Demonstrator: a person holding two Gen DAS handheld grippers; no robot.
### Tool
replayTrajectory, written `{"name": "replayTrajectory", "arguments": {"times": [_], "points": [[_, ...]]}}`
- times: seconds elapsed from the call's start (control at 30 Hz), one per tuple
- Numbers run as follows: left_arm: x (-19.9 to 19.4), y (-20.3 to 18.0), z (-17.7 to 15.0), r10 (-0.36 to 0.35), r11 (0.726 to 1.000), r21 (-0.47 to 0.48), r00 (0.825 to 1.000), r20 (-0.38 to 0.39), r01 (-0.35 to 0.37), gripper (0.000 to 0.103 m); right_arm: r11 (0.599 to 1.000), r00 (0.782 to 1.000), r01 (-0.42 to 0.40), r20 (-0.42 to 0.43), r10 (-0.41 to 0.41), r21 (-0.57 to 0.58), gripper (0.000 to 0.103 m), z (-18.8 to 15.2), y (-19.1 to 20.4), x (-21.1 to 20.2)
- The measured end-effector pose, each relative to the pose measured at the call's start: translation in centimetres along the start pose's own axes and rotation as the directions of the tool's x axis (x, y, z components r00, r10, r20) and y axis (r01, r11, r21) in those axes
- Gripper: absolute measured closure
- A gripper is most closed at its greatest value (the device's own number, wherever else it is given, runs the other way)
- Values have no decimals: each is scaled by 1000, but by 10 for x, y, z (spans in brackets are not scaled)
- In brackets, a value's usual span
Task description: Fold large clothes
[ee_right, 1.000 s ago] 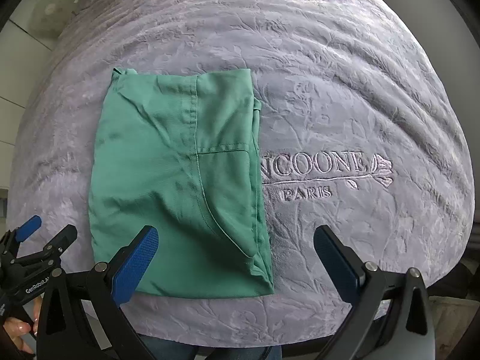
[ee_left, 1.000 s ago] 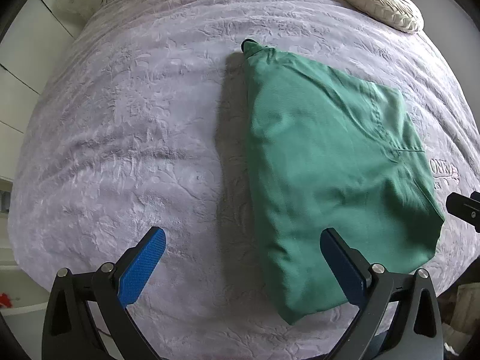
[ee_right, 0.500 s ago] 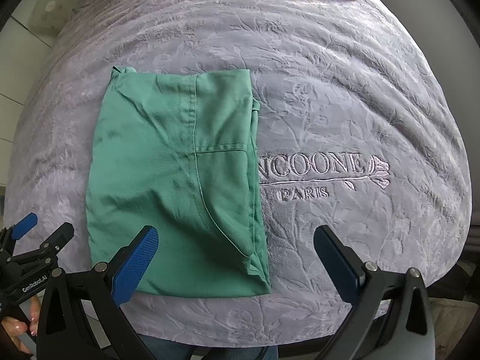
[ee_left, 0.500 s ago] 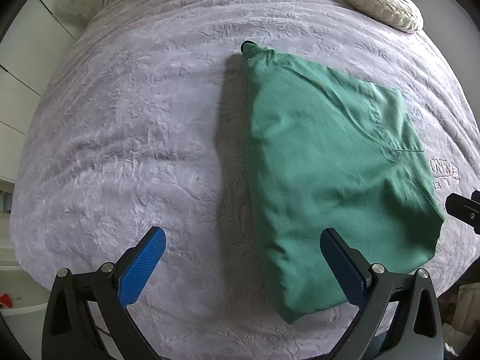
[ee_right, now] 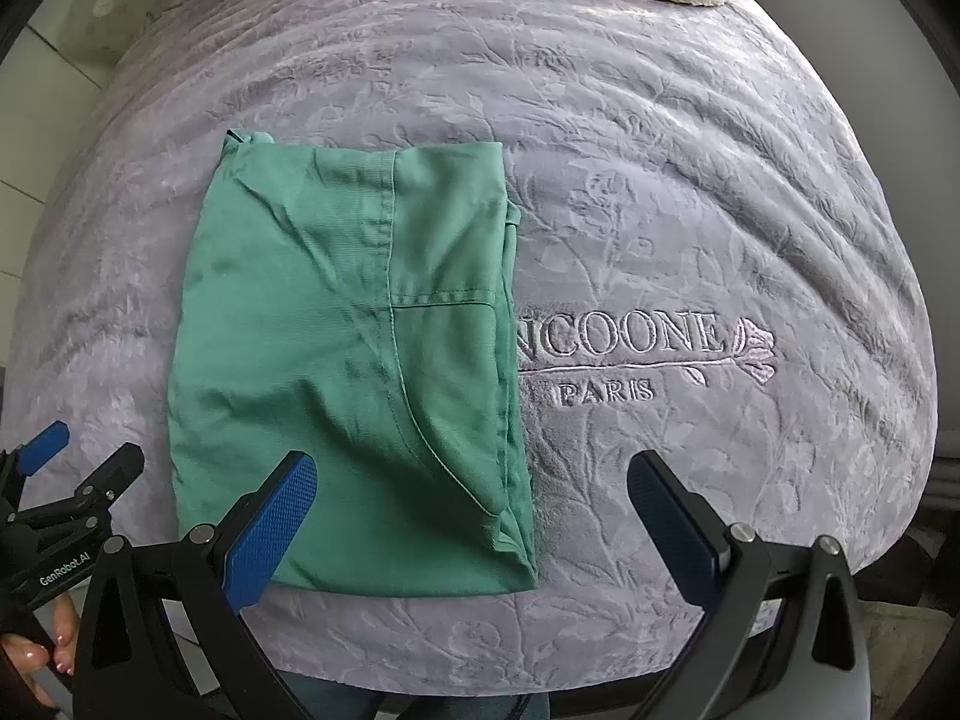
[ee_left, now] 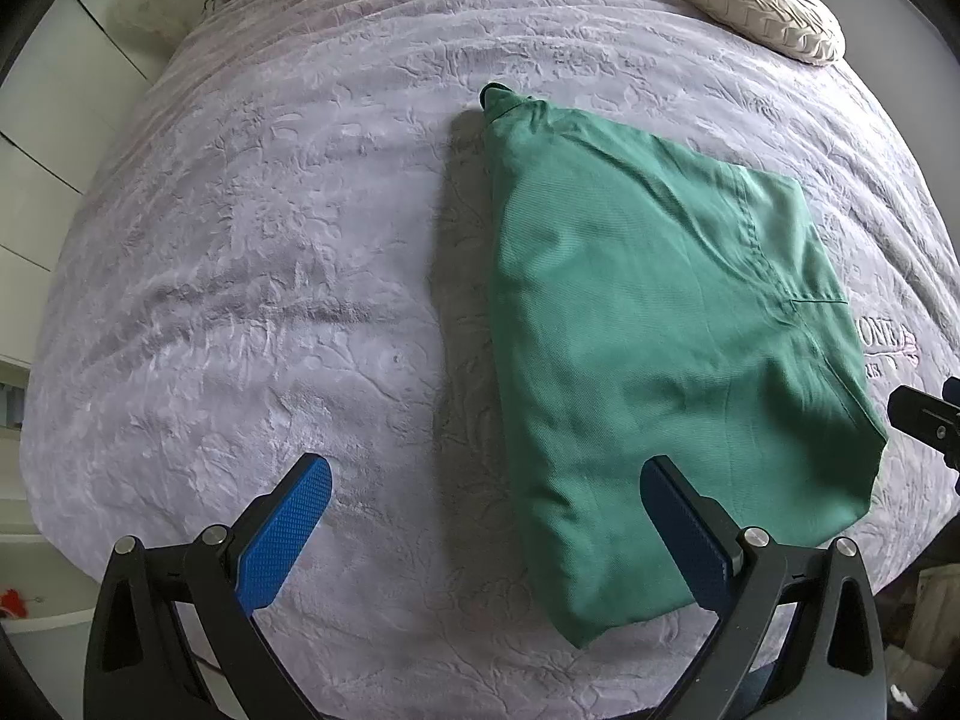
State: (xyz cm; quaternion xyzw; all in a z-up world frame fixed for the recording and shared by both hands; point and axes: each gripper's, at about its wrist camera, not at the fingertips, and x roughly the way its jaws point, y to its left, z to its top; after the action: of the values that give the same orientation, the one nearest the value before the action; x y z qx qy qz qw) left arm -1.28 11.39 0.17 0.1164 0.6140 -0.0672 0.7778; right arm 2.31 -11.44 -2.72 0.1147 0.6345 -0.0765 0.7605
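Green clothing (ee_left: pixel 660 330) lies folded into a neat rectangle on a purple bedspread (ee_left: pixel 270 270), close to the near edge of the bed. Both tools hover just short of it, each with its blue pads spread wide and holding nothing: the left tool (ee_left: pixel 486 510) near the garment's left edge, the right tool (ee_right: pixel 474 498) over its near right corner. Farther back, a cream cushion (ee_left: pixel 756 0) rests by the bed's far end. Only the right view shows the embroidered lettering (ee_right: pixel 624 354) in full and a hand (ee_right: pixel 36 660) on the left tool. Nothing has shifted since the earlier frames.
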Motion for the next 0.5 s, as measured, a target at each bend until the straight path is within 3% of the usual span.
{"name": "replayTrajectory", "arguments": {"times": [0.5], "points": [[0,0,-1,1,1000,-2,1000,-1,-1,0,1000,1000,-3,-1,3,0,0,-1,1,-1]]}}
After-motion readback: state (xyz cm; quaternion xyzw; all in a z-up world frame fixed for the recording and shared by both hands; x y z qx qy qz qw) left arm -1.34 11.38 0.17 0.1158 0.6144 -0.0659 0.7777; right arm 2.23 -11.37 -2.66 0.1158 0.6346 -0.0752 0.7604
